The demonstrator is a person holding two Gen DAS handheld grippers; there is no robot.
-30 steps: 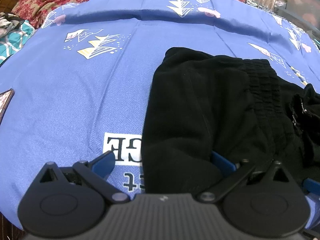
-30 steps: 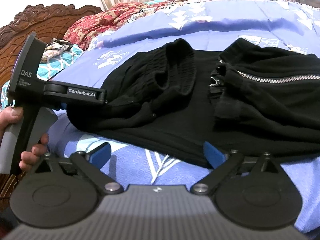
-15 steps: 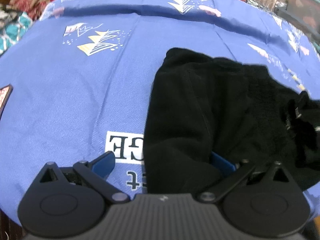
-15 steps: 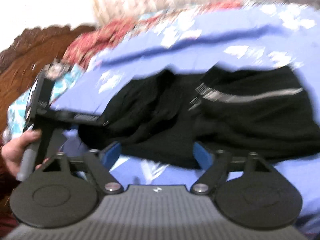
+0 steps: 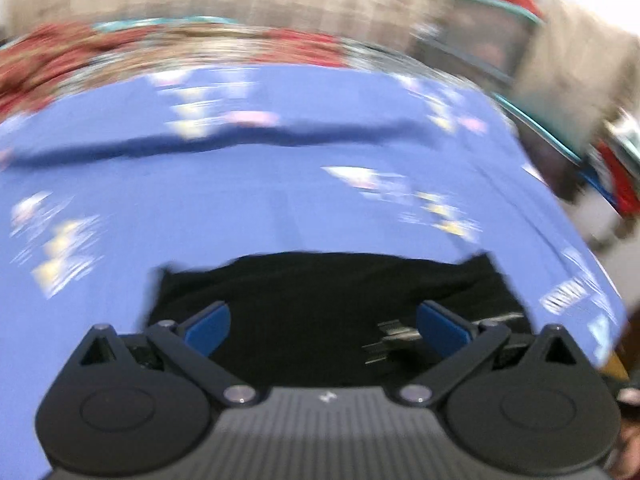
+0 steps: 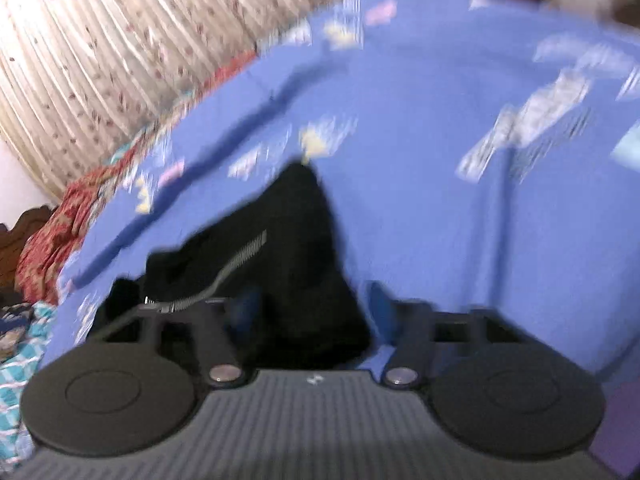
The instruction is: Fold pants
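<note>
The black pants [image 5: 320, 300] lie on the blue printed bedsheet [image 5: 280, 200], with a metal zipper [image 5: 394, 340] showing. My left gripper [image 5: 326, 328] hovers above them, wide open, nothing held between its blue fingertips [image 5: 208, 326]. In the right wrist view, blurred and tilted, a bunched fold of the pants [image 6: 308, 280] fills the gap of my right gripper [image 6: 314, 308]. Its jaws are closing, and the cloth reaches both blue pads [image 6: 382, 308]. A zipper [image 6: 236, 264] runs off to the left.
A red patterned blanket [image 6: 48, 240] and a teal checked cloth [image 6: 16, 344] lie at the bed's left end. Pleated floral curtains [image 6: 120, 48] hang behind. Storage clutter [image 5: 600, 140] stands past the bed's right edge. A hand [image 5: 628, 440] shows at the lower right.
My left gripper rose and tipped up, so the pants sank low in its view. My right gripper swung sideways, rolled, and narrowed its jaws around the cloth. The left gripper left the right view.
</note>
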